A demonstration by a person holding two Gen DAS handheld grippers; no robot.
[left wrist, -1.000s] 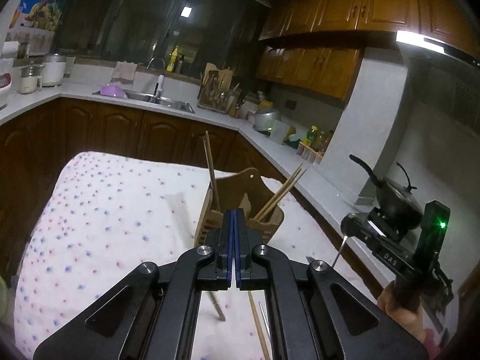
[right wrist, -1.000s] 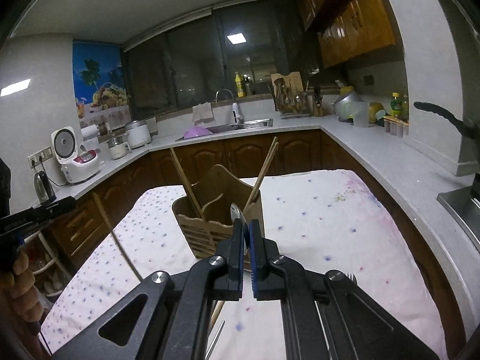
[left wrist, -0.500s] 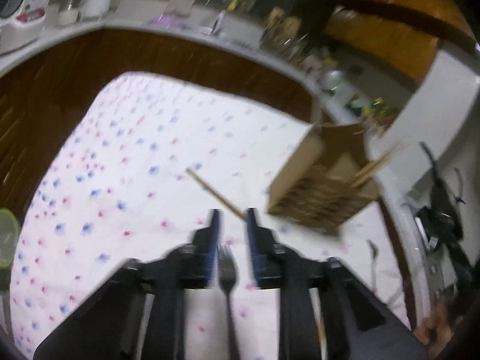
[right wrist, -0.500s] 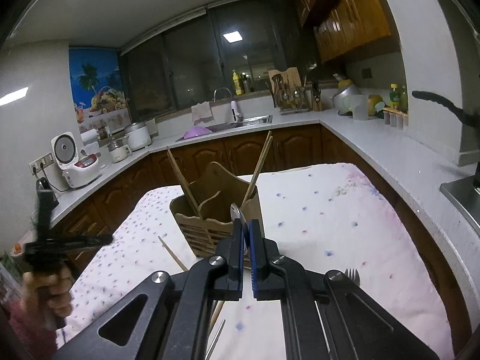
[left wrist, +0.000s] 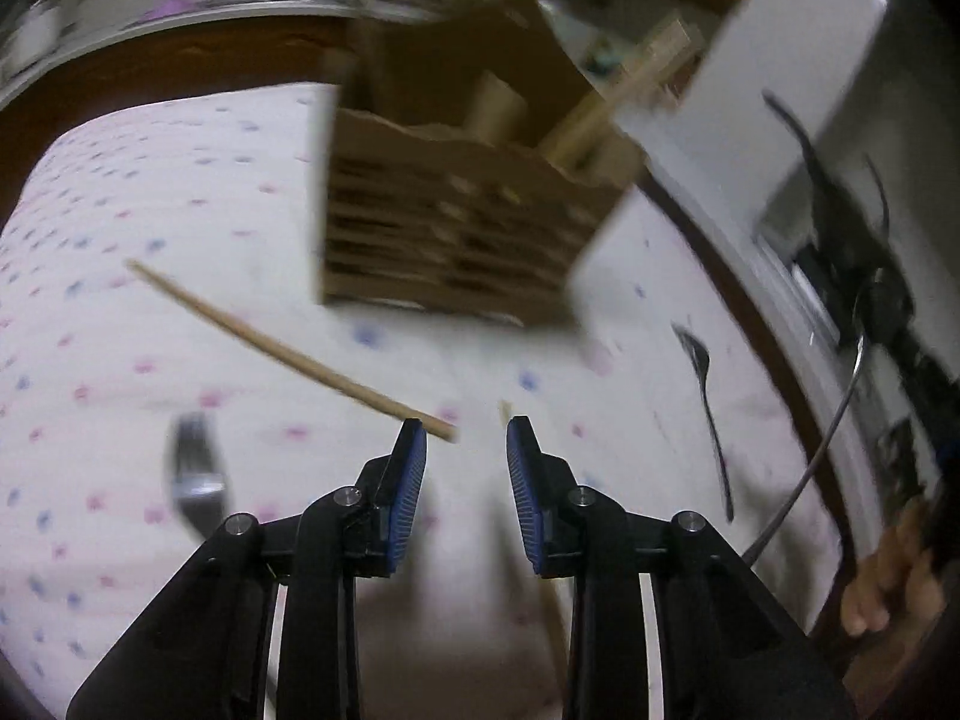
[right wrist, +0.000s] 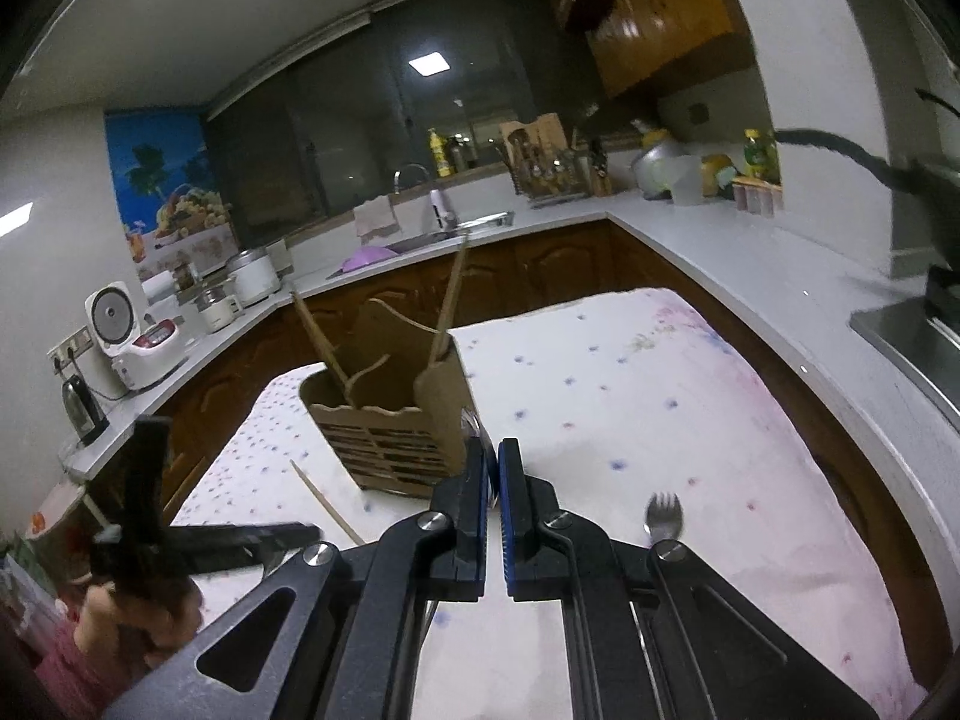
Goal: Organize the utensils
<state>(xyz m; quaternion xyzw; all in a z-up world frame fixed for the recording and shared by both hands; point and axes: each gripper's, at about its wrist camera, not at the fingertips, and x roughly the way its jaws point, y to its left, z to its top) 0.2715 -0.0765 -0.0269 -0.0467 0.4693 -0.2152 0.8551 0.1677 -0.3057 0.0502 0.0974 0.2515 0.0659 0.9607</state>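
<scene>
Here, left of the wooden utensil caddy [left wrist: 462,210], a fork [left wrist: 195,480] lies on the dotted cloth [left wrist: 90,330]. Your left gripper [left wrist: 465,450] is opening with nothing between its pads, a chopstick [left wrist: 288,354] at its left pad; careless closing could flick it. Your right gripper [right wrist: 493,480] pinches a metal utensil [right wrist: 470,423]; swinging risks tipping the caddy.

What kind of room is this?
A home kitchen, most likely. The right wrist view shows a sink set in a long counter with wooden cabinets above, and a rice cooker by the wall.
</scene>
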